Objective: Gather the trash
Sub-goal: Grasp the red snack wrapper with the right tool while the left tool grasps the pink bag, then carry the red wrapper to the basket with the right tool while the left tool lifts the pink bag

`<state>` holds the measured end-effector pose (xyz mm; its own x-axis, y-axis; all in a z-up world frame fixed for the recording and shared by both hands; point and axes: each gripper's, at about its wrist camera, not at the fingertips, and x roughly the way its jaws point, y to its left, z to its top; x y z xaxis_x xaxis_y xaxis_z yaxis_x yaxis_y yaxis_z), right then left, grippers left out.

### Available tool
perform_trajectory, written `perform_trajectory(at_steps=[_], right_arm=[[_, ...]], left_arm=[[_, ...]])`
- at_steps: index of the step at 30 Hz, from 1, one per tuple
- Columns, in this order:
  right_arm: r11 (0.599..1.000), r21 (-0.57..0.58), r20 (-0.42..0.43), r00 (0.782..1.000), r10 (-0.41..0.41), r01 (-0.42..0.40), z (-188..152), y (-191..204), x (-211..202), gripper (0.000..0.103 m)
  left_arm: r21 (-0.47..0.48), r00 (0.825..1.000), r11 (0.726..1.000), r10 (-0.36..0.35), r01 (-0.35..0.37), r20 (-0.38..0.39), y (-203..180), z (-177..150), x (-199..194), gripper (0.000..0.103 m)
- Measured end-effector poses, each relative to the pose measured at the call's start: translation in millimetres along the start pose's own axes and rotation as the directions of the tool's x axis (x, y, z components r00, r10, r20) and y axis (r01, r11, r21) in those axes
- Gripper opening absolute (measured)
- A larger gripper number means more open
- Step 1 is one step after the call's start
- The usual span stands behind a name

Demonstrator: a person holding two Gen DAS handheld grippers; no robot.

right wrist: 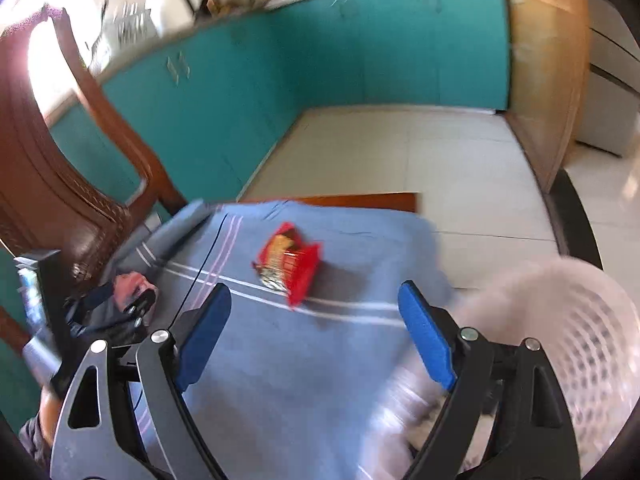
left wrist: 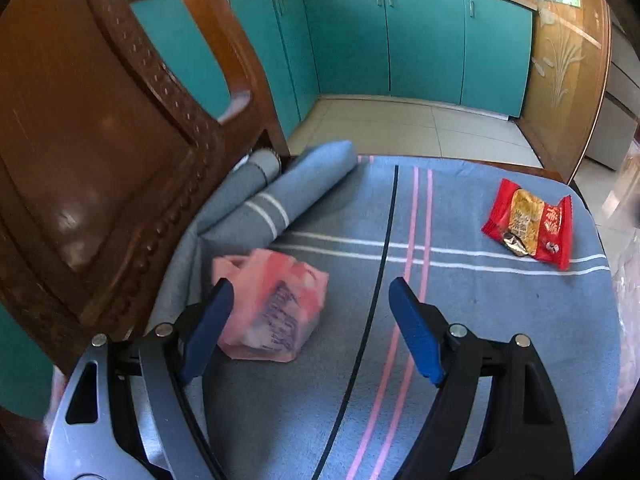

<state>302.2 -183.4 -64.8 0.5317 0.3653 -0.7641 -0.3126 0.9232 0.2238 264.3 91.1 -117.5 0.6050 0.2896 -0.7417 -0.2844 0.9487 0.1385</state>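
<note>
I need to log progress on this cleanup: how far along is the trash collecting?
Early, by the look of it. Nothing shows as binned; the white basket is too blurred to see inside. In hand: the open left gripper is at the pink bag, not closed on it. Left: the red wrapper lies on the blue cloth, ahead of the open, empty right gripper.

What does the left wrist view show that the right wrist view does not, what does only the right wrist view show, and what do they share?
Only the left wrist view shows the pink bag clearly, beside the open left tongs, and the rolled cloth.

Only the right wrist view shows the white mesh basket at lower right, beside the open right tongs.

Both show the red snack wrapper, the blue striped cloth, the wooden chair and the teal cabinets.
</note>
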Motion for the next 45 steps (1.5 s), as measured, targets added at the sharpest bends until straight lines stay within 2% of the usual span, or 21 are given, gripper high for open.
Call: perform_trajectory(at_steps=[3,5,7,11,13,15,16,17,18,19,21,23,27,30,35,39,43,45], right_arm=[[0.998,-0.040,-0.043,0.997,-0.059,0.057,13.1,23.8,47.0,0.084],[0.994,-0.028,-0.075,0.992,-0.106,0.104,20.2,29.2,76.9,0.084],[0.993,0.002,-0.103,0.988,-0.118,0.119,25.5,26.5,96.9,0.084],[0.988,-0.015,-0.129,0.980,-0.154,0.153,25.0,26.6,120.5,0.084],[0.988,-0.025,-0.148,0.977,-0.154,0.152,21.2,25.7,129.7,0.084],[0.987,-0.049,-0.152,0.975,-0.161,0.155,17.6,27.9,135.4,0.084],[0.986,-0.066,-0.138,0.977,-0.163,0.155,15.6,29.3,135.2,0.081],[0.986,-0.076,-0.129,0.979,-0.160,0.152,14.4,30.6,135.0,0.076],[0.986,-0.086,-0.127,0.980,-0.152,0.142,13.1,31.5,134.2,0.061],[0.986,-0.095,-0.131,0.980,-0.147,0.135,11.8,32.5,133.1,0.050],[0.990,-0.107,-0.139,0.984,-0.110,0.095,9.0,32.4,128.4,0.043],[0.992,-0.108,-0.141,0.987,-0.083,0.068,5.9,32.0,122.7,0.040],[0.993,-0.115,-0.122,0.991,-0.053,0.039,-0.8,32.4,105.9,0.039],[0.994,-0.104,-0.100,0.995,-0.022,0.011,-5.1,34.3,84.8,0.039],[0.996,-0.087,-0.039,0.999,0.020,-0.023,-8.2,36.0,43.7,0.039],[0.993,-0.120,-0.004,1.000,0.006,-0.007,-12.9,39.1,21.7,0.039],[0.989,-0.150,0.016,1.000,-0.007,0.009,-25.6,39.6,4.1,0.039],[0.988,-0.154,0.018,1.000,0.001,0.002,-34.6,36.8,-5.1,0.039]], left_arm=[[0.029,1.000,1.000,0.006,-0.006,0.003,-0.5,-3.2,9.9,0.081],[0.051,1.000,0.999,0.003,-0.003,0.010,-2.8,-3.7,12.3,0.081],[0.059,1.000,0.998,-0.005,0.005,0.010,-2.8,-0.6,14.4,0.081],[0.088,1.000,0.996,-0.011,0.010,0.013,-7.2,2.6,19.1,0.080],[0.093,1.000,0.996,-0.011,0.010,0.014,-9.0,2.9,21.3,0.077],[0.106,1.000,0.994,-0.007,0.005,0.016,-11.4,2.1,22.4,0.065],[0.108,1.000,0.994,-0.015,0.014,0.007,-12.3,1.9,24.6,0.058],[0.103,0.999,0.994,-0.031,0.032,-0.012,-12.2,1.2,27.9,0.047],[0.090,0.998,0.995,-0.051,0.054,-0.039,-10.9,-0.6,32.5,0.039],[0.086,0.997,0.995,-0.053,0.057,-0.048,-10.8,-2.2,34.6,0.036],[0.077,0.997,0.995,-0.052,0.056,-0.061,-8.5,-6.1,38.9,0.021],[0.043,0.994,0.995,-0.083,0.087,-0.075,-3.3,-7.9,42.3,0.012],[-0.032,0.991,0.991,-0.128,0.127,-0.030,13.6,-11.4,30.0,0.006],[-0.087,0.982,0.978,-0.187,0.187,0.007,26.6,-15.2,11.6,0.006],[-0.138,0.971,0.962,-0.229,0.236,0.062,38.9,-24.1,-21.7,0.006],[-0.145,0.977,0.968,-0.193,0.205,0.092,38.2,-31.7,-47.3,0.006],[-0.084,0.987,0.989,-0.114,0.124,0.115,21.8,-37.7,-69.8,0.006],[-0.066,0.985,0.989,-0.120,0.128,0.121,16.1,-41.4,-79.5,0.006]])
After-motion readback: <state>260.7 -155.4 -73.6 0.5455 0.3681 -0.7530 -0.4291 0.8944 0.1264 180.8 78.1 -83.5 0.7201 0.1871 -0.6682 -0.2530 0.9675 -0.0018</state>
